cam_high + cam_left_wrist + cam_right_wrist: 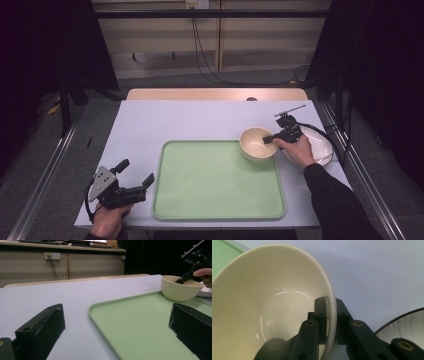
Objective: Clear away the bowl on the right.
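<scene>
Right hand [296, 148] reaching forward, fingers [321, 315] pinching bowl [256, 144] rim

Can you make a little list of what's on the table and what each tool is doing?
bowl: cream, at the tray's far right corner
tray: green, nothing else on it
plate: white, dark rim, right of the tray
right tool: shut on the bowl's rim, one jaw inside, one outside
left tool: open, holds nothing, left of the tray
table: pale grey top

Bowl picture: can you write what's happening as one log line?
right gripper: shut on cream bowl rim | bowl: at green tray corner | left gripper: open, idle | plate: beside bowl
</scene>
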### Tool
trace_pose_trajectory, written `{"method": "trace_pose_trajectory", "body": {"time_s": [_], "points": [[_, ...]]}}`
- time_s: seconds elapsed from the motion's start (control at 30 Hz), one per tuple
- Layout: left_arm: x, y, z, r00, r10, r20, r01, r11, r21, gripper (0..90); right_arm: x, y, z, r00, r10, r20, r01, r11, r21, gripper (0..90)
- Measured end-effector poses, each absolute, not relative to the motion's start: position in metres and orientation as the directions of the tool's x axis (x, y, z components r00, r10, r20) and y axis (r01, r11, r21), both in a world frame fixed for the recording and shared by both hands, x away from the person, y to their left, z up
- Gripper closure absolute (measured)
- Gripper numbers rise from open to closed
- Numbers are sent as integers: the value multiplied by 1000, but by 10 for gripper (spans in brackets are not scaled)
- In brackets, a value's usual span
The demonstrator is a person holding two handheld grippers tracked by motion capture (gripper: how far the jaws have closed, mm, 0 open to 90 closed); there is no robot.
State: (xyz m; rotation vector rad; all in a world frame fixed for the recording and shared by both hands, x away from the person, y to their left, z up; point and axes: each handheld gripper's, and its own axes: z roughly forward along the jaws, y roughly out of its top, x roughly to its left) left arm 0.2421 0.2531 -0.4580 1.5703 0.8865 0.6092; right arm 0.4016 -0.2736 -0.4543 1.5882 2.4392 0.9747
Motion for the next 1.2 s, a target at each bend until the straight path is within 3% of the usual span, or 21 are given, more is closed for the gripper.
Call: {"method": "trace_pose_trajectory", "body": {"time_s": [0.27, 0.57, 0.73, 1.03, 1.13, 1.2], "points": [[242, 253, -458, 577, 812, -90, 208, -40, 977, 5, 400, -274, -455, -476, 839, 264, 782, 266, 564, 823], [242, 253, -458, 578, 811, -88, 208, -43, 977, 4, 400, -277, -455, -491, 838, 241, 754, 269, 600, 632], [243, 253, -458, 581, 809, -88, 208, -43, 977, 5, 399, -278, -453, -533, 814, 229, 701, 274, 658, 439], [242, 253, -458, 579, 811, -89, 208, -41, 977, 5, 399, -281, -449, -523, 819, 237, 676, 230, 700, 101], [242, 253, -458, 576, 813, -90, 208, -40, 977, 5, 399, -282, -448, -528, 815, 238, 665, 222, 713, 27], [242, 253, -458, 579, 810, -89, 209, -42, 977, 5, 398, -282, -447, -531, 810, 249, 664, 216, 716, 32]]}}
